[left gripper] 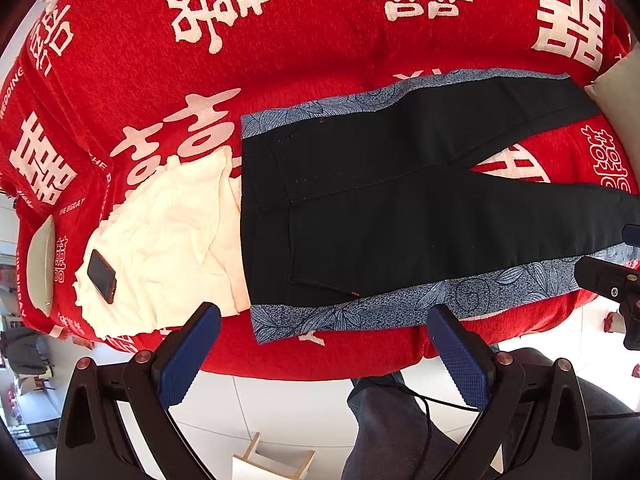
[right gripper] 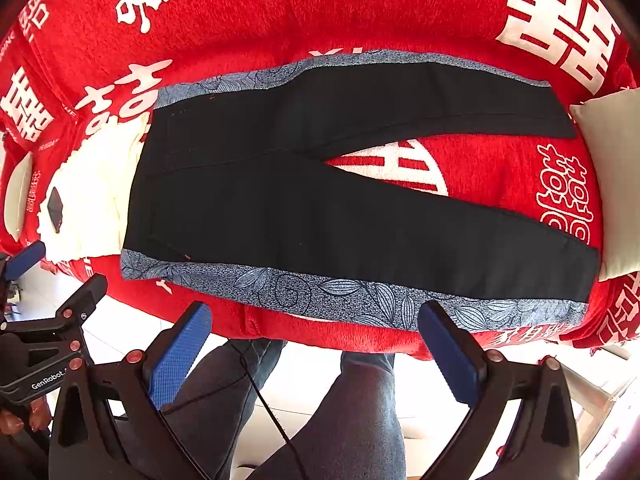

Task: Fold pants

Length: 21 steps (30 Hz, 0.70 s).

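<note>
Well, nothing has been folded yet, as far as I can judge. The pants (right gripper: 320, 184) lie spread flat on the red blanket (right gripper: 280, 20), waistband toward the left and both legs running off to the right with a wedge of red showing between them; a blue patterned stripe runs down each outer edge. Both tools hang just off the near edge, over the floor, touching nothing. The left gripper (left gripper: 324, 356) is spread wide and empty, lined up roughly with the waist end. The right gripper (right gripper: 316, 354) is likewise wide open, facing the near leg. So every fold is still to do: I would guess one leg goes over the other first, then the length gets halved. Beside the waistband sits a white cloth (left gripper: 168, 248) with a phone (left gripper: 101, 276) on it, and a pale pillow (right gripper: 616, 184) lies just beyond the leg ends.
</note>
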Tool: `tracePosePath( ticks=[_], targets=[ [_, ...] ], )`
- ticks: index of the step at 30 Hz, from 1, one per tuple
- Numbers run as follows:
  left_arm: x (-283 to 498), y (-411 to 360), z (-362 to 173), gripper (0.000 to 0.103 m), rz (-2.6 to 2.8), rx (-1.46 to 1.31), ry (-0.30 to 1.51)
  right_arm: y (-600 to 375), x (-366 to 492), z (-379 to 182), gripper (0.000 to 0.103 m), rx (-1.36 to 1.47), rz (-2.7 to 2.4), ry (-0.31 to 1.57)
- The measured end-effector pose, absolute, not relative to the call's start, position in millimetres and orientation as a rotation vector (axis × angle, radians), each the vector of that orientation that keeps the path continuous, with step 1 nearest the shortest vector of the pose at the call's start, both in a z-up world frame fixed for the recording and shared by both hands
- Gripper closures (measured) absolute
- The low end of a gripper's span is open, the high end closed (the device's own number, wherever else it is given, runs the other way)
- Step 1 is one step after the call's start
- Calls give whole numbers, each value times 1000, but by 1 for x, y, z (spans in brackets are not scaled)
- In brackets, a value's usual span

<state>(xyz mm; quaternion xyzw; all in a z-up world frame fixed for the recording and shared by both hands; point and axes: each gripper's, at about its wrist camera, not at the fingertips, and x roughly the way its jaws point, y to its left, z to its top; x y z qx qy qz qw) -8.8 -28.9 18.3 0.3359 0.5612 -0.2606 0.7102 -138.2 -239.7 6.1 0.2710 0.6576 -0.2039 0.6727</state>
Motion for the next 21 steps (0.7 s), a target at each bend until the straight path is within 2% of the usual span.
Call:
tracePosePath(
  ticks=[21],
  targets=[
    [-34, -40, 16, 0, -509, 712, 1282, -259, -158, 3, 0, 638, -401, 1473]
  ],
)
